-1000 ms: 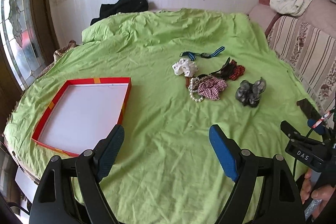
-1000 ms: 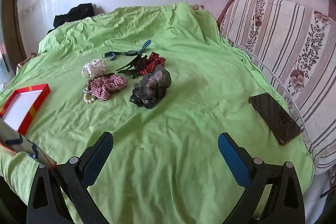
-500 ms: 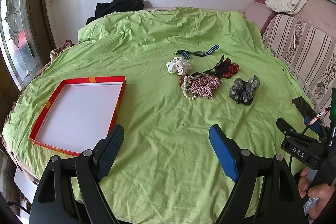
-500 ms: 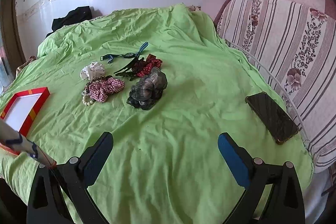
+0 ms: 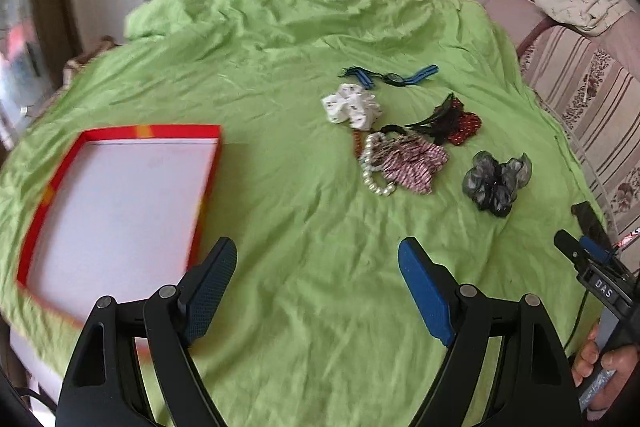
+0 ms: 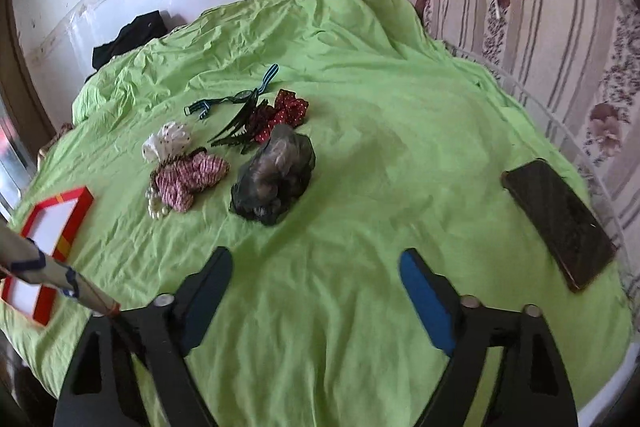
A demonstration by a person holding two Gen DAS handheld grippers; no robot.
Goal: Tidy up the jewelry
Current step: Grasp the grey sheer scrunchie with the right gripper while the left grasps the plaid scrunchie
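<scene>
Hovering left claw (image 5: 316,267) wide open, right claw (image 6: 316,275) narrowing, both empty

Both wrist cams downward, sharing bedspread (image 5: 304,39).

A dark phone (image 6: 560,223) lies on the green sheet (image 6: 360,187) near a striped sofa (image 6: 560,39)

Bare green bedsheet (image 5: 304,267) lies open ahead of the left gripper (image 5: 316,291) and the right gripper (image 6: 316,291), both with jaws apart and nothing between them. On the left the red-rimmed tray (image 5: 176,131) blocks passage; further ahead the scrunchies and pearl bracelet (image 5: 374,175) cluster closely. A dark phone (image 6: 560,219) lies near the bed's right edge, beside the striped sofa (image 6: 560,27).
</scene>
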